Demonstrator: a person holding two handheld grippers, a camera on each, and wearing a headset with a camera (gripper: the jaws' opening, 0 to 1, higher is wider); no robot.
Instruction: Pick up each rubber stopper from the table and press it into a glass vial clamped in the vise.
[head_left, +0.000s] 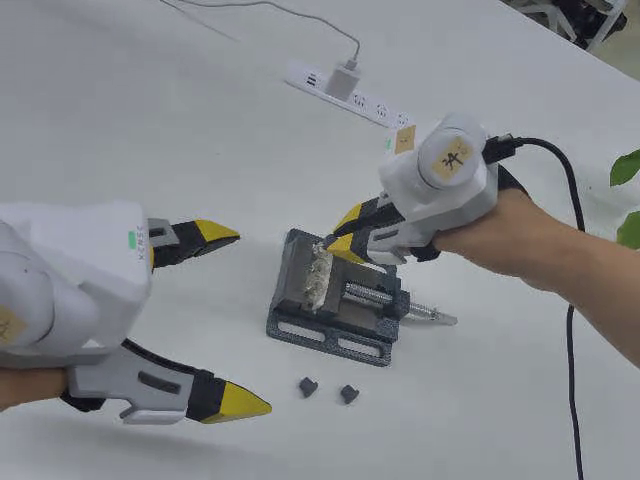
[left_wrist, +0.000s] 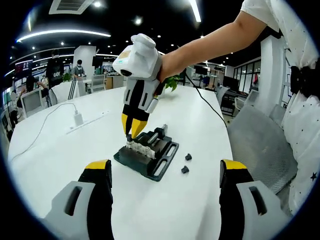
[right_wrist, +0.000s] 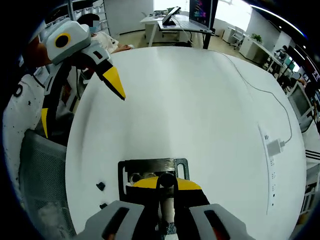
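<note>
Stopper insertion is in hand: right tongs (head_left: 335, 235), narrowed on a dark stopper (right_wrist: 166, 180), sit over a vial (head_left: 320, 272) in the vise (head_left: 335, 338); left tongs (head_left: 250, 320) gape wide. Next likely needs a straight downward press.

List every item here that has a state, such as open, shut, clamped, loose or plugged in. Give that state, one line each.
Left gripper: open, empty.
Right gripper: shut on the held stopper, tips over the vise.
Held stopper: pinched between the right gripper's jaws.
Vials: clamped in the vise.
Vise: closed on the vials.
Loose stoppers: two, lying on the table, untouched.
Charger: plugged into the power strip.
</note>
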